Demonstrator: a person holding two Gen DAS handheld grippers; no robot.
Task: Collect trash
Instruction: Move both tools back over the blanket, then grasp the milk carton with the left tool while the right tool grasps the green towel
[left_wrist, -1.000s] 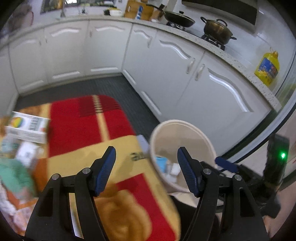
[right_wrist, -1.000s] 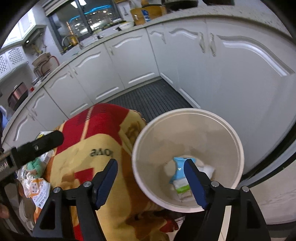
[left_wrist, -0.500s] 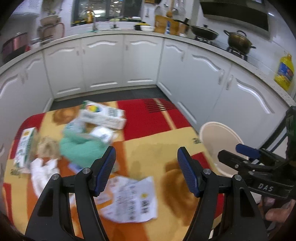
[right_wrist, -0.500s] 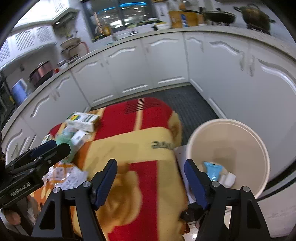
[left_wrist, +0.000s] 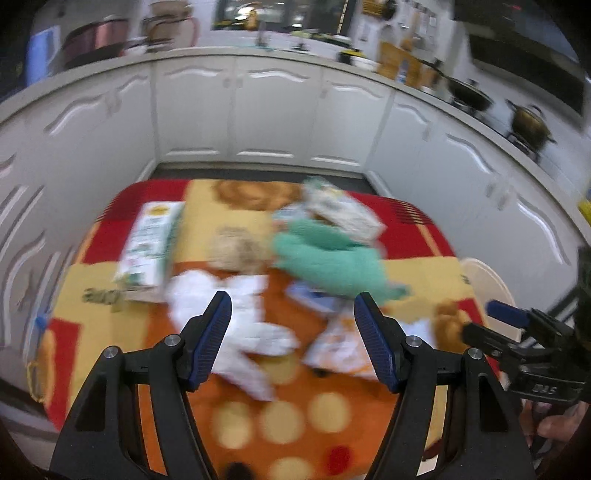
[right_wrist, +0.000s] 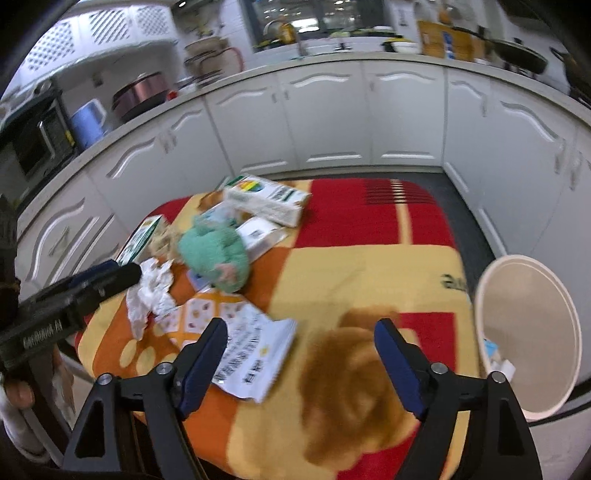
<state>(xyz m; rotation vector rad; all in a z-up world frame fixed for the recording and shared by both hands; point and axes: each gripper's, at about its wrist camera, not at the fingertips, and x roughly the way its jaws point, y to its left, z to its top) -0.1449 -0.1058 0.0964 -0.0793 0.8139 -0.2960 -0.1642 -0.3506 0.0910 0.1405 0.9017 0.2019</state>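
Both your claws are empty with jaws apart: left claw (left_wrist: 291, 332) hangs over the trash pile on the blanket-covered counter (right_wrist: 369, 266), and right claw (right_wrist: 299, 365) has just been opening with nothing between its pads. For the left, the crumpled white paper (left_wrist: 236, 317) sits right under the jaw gap, running 11 to 5 o'clock, green cloth (left_wrist: 328, 258) at 1 o'clock; for the right, the flat printed leaflet (right_wrist: 251, 354) lies at 10 o'clock, touching its left pad in view. Trash bin (right_wrist: 524, 332) stands off the counter edge at 3 o'clock of the right claw, so I'd judge right nearer for the drop and left nearer for the pile.
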